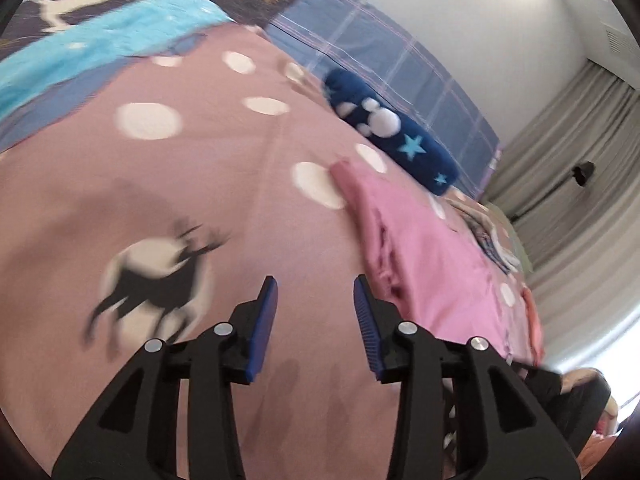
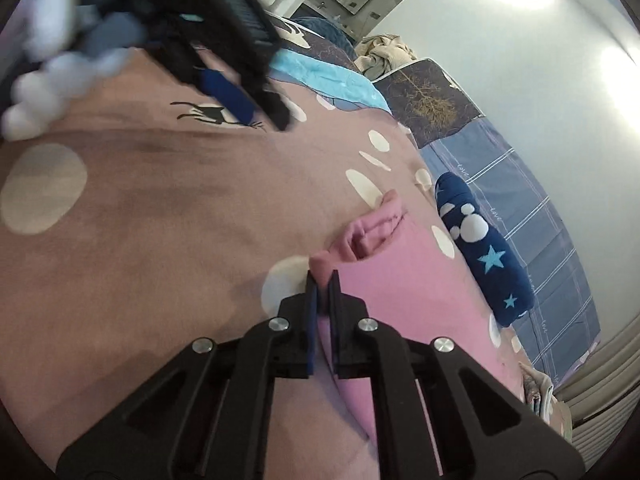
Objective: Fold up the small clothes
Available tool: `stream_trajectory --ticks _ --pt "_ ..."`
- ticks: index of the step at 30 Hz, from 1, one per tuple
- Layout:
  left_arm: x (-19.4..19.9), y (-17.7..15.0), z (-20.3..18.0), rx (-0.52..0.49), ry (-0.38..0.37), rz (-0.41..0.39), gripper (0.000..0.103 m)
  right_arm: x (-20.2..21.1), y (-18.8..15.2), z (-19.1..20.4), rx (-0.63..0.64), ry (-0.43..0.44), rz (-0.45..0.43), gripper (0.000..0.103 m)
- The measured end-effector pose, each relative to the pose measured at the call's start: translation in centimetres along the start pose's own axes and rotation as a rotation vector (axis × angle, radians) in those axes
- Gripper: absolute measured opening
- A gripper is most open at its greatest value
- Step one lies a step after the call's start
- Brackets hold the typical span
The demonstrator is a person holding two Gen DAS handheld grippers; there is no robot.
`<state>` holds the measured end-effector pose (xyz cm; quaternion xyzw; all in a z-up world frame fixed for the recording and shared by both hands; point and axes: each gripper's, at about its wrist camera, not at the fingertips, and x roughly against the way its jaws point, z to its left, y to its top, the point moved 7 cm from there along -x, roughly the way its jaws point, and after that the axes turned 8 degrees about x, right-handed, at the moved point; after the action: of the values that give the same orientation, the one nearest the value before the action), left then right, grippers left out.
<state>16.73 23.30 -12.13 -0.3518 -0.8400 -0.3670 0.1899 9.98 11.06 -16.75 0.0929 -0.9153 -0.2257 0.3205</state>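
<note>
A small pink garment (image 1: 432, 264) lies on the dusty-pink bedspread (image 1: 200, 184), its bunched edge to the right of my left gripper (image 1: 316, 280). That gripper is open above the spread with nothing between its blue pads. In the right wrist view my right gripper (image 2: 322, 276) is shut on a fold at the near edge of the pink garment (image 2: 400, 280), and pink cloth pokes out past the fingertips. The left gripper (image 2: 252, 104) shows blurred at the upper left, above the bedspread (image 2: 160, 200).
A rolled navy cloth with stars and white shapes (image 1: 400, 136) (image 2: 480, 248) lies just beyond the garment. A turquoise blanket (image 1: 100, 52), a blue checked sheet (image 1: 400, 80) and grey curtains (image 1: 580, 200) border the bed. A heap of pale clothes (image 2: 384, 56) sits far back.
</note>
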Motion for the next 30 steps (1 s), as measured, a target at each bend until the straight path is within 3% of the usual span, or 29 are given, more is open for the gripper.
stream_trajectory --ticks 2,4,6,9,10,11,13,15,18,21,22,23,24,28,30 --pt "-2.5 1.2 -1.7 -0.005 -0.066 0.063 0.047 0.3 -0.2 0.6 0.033 -0.018 -0.002 0.006" --pt "-5.0 2.4 -2.8 0.013 -0.116 0.116 0.056 0.5 -0.1 1.2 0.066 -0.042 -0.002 0.020" --pt "-8.2 4.0 -3.4 0.037 -0.122 0.153 0.056 0.6 0.1 1.3 0.084 -0.069 -0.006 0.031" --pt "-13.2 6.0 -3.5 0.084 -0.129 0.212 0.056 -0.1 -0.5 0.9 0.064 -0.075 0.032 0.031" --pt "-14.1 6.4 -3.3 0.104 -0.129 0.211 0.043 -0.4 -0.7 0.9 0.054 -0.075 0.049 0.031" --pt "-14.9 7.3 -3.0 0.139 -0.143 0.191 0.008 -0.9 -1.0 0.7 0.043 -0.072 0.067 0.031" --pt "-14.8 9.1 -2.6 0.239 -0.253 0.136 0.003 -1.4 -1.3 0.3 0.005 -0.061 0.081 0.030" --pt "-13.2 10.4 -2.5 0.242 -0.301 0.042 0.000 -1.8 -1.6 0.1 -0.014 -0.047 0.084 0.022" --pt "-11.0 11.4 -1.4 0.217 -0.249 -0.054 0.000 -1.8 -1.6 0.7 -0.001 -0.044 0.076 0.019" --pt "-9.8 11.4 -0.2 0.197 -0.182 -0.050 0.000 -2.1 -1.6 0.8 0.008 -0.040 0.070 0.019" --pt "-9.8 11.2 -0.2 0.187 -0.175 -0.031 0.012 -2.0 -1.6 0.8 0.006 -0.040 0.069 0.019" --pt "-9.7 10.4 -0.4 0.171 -0.169 0.005 0.032 -2.0 -1.6 0.7 0.003 -0.039 0.067 0.018" --pt "-9.8 9.6 -0.9 0.153 -0.168 0.042 0.040 -1.9 -1.6 0.7 0.002 -0.043 0.065 0.018" --pt "-11.0 6.3 -3.3 0.089 -0.239 0.184 0.056 -0.7 -1.7 1.0 -0.003 -0.056 0.074 0.029" --pt "-12.2 4.8 -3.8 0.092 -0.248 0.244 0.057 -0.5 -1.9 1.1 -0.010 -0.038 0.085 0.029"
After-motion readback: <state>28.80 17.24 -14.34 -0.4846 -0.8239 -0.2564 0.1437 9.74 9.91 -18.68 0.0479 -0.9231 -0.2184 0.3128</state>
